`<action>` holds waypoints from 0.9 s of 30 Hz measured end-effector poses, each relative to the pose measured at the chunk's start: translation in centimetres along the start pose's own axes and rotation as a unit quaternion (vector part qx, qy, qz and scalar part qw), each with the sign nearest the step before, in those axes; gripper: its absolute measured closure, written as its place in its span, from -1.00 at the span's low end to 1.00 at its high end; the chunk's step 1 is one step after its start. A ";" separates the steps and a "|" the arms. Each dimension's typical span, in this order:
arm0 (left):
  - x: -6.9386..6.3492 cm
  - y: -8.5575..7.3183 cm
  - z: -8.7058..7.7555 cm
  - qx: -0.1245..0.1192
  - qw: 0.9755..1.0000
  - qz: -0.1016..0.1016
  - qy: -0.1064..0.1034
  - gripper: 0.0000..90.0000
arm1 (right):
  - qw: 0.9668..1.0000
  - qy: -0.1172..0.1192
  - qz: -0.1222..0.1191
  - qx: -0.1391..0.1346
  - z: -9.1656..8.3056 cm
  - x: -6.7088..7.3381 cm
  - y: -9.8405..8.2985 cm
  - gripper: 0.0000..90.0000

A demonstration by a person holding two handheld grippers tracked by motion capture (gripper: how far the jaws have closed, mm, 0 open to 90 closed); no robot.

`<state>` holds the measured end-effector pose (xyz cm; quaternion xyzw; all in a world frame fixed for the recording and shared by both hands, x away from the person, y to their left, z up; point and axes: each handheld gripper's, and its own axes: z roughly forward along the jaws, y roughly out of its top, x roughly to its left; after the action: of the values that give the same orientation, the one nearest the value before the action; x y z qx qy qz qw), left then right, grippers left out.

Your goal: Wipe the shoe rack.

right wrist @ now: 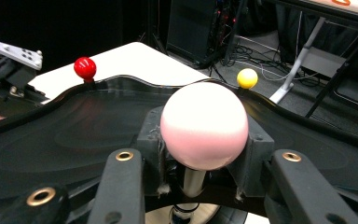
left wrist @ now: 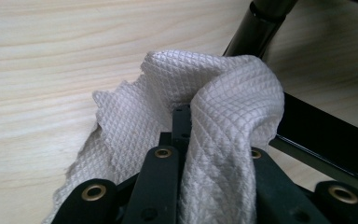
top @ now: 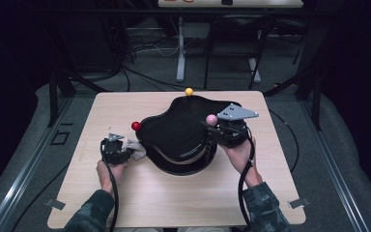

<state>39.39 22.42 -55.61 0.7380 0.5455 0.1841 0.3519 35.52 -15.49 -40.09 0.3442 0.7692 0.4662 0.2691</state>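
**Cloth at the tray's edge, pink knob pinched**

The left gripper [top: 118,149] sits at the left of the wooden table [top: 149,198], its jaws pressed together on a white cloth [left wrist: 214,121]; in the left gripper view the quilted cloth folds up and over the jaw tips and drapes down on both sides – bunched rather than flat; it rests on the table just beside the black tray [top: 174,130], whose dark rim and a black post run past close behind it.

The right gripper [top: 216,126] comes in from the right side of the tray, with the grey three-cornered plate on top; its jaws are closed on the stem under a pink ball [right wrist: 204,125], which stands between the two pads at the tray's near right rim – the stem is partly hidden by the ball.

The tray is wavy-edged and shallow, lying in the middle of the table over a round black base; a red ball [top: 135,126] stands at its left rim, near the cloth; a yellow ball [top: 189,91] stands at its far rim, well apart from both grippers.
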 end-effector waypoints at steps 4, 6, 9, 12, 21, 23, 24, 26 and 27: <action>0.6 0.1 -1.5 -0.008 1.000 0.002 0.001 0.86 | 1.000 0.001 0.000 -0.001 0.0 0.0 0.0 0.35; 1.0 0.0 -2.4 -0.014 1.000 0.004 0.002 0.86 | 1.000 0.005 0.000 -0.002 0.0 -0.1 0.0 0.35; 1.7 -0.3 -3.8 -0.021 1.000 -0.012 -0.005 0.86 | 1.000 0.005 0.001 -0.002 0.0 -0.1 0.0 0.35; 2.4 -0.7 -5.2 -0.024 1.000 -0.016 -0.002 0.85 | 1.000 0.000 0.000 -0.001 0.0 0.0 0.0 0.35; 4.7 -3.1 -8.4 0.007 1.000 -0.020 0.017 0.86 | 1.000 0.000 0.002 -0.002 0.0 0.0 0.0 0.35; 5.2 -3.7 -9.1 0.017 1.000 -0.018 0.018 0.86 | 1.000 -0.004 0.002 -0.001 0.0 0.1 0.0 0.35; 5.3 -4.0 -9.4 0.021 0.999 -0.017 0.021 0.86 | 1.000 -0.004 0.003 -0.001 0.0 0.1 0.0 0.35; 5.8 -4.7 -9.9 0.031 0.999 -0.015 0.024 0.86 | 1.000 -0.005 0.003 -0.001 0.0 0.1 0.0 0.35; 6.0 -5.0 -10.0 0.034 0.999 -0.017 0.027 0.85 | 1.000 -0.004 0.002 -0.001 0.0 0.1 0.0 0.35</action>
<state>31.46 31.98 -52.99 0.7351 0.5729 0.1790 0.3151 35.51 -15.41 -40.13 0.3478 0.7670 0.4659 0.2715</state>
